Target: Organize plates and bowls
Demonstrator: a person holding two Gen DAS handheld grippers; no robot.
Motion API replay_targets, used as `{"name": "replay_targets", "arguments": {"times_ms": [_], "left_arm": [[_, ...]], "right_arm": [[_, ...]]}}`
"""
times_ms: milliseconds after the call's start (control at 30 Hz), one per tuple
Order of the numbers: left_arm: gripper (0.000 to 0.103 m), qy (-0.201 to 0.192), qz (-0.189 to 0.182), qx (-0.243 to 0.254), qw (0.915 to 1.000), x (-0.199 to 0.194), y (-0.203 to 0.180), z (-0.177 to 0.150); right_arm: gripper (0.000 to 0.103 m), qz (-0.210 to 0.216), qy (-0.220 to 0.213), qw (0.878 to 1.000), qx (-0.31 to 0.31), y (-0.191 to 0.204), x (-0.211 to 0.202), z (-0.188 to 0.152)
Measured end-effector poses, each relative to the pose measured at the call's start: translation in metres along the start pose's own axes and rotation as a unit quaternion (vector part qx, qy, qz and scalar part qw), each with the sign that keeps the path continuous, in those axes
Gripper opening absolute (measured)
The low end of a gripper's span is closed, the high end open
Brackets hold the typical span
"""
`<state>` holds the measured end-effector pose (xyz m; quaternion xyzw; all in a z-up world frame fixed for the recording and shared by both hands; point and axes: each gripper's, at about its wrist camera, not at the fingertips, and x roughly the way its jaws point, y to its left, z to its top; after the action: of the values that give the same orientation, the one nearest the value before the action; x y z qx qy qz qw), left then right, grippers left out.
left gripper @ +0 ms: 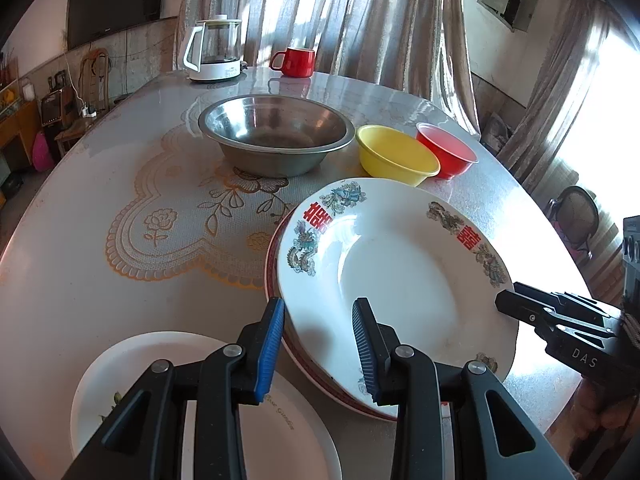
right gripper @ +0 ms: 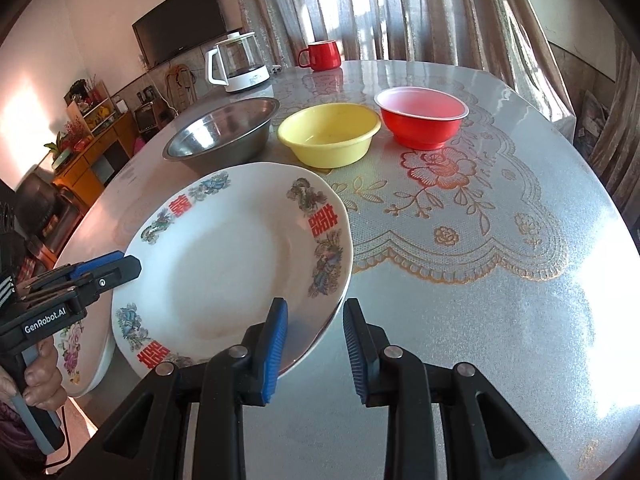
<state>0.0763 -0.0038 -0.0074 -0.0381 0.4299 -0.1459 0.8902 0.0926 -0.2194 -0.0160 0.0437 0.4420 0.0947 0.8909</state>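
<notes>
Two grippers, left gripper [left gripper: 318, 344] and right gripper [right gripper: 316, 350], each narrowly astride the patterned plate [left gripper: 400, 264] rim; actual clamping unclear.

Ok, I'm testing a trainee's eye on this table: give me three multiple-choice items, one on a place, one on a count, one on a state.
1. Where is the yellow bowl?
A. between the steel bowl and the red bowl
B. inside the steel bowl
C. on the floor

2. How many bowls stand on the table?
A. two
B. three
C. five

3. How does the steel bowl stand?
A. upside down
B. on its side
C. upright

Answers:
1 A: the three bowls form a row with the yellow bowl in the middle.
2 B: one steel, one yellow and one red.
3 C: its open mouth faces up.
</notes>
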Motion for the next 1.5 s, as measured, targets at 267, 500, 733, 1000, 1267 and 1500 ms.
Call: {"name": "replay_targets", "arguments": {"times_ms": [267, 500, 733, 1000, 1267, 1500], "left_arm": [[0.037, -0.003, 0.004, 0.006, 1.0000, -0.001, -0.004, -0.002], [0.038, -0.003, -0.001, 0.003, 1.0000, -0.003, -0.004, -0.004], [0.038, -0.005, 0.005, 0.009, 0.9999, -0.004, -0.007, -0.007], [0.040, -0.014, 0.027, -0.001, 0.9996, -0.013, -0.001, -0.007], [0.041, -0.028, 0.041, -0.005, 0.9988, -0.026, 0.004, -0.011], [0.042, -0.026, 0.047, -0.017, 0.9984, -0.030, 0.014, -0.016]], "right_arm": [[0.024, -0.025, -0.014, 0.999, -0.026, 0.009, -0.002, -0.002], [0.024, -0.040, -0.013, 0.998, -0.036, 0.013, -0.003, -0.002], [0.025, -0.048, -0.008, 0.998, -0.040, 0.017, -0.004, -0.003], [0.025, -0.046, -0.015, 0.998, -0.031, 0.017, -0.011, -0.003], [0.027, -0.033, -0.041, 0.998, -0.023, 0.023, -0.023, -0.001], [0.029, 0.018, -0.040, 0.998, -0.048, 0.048, -0.021, -0.004]]}}
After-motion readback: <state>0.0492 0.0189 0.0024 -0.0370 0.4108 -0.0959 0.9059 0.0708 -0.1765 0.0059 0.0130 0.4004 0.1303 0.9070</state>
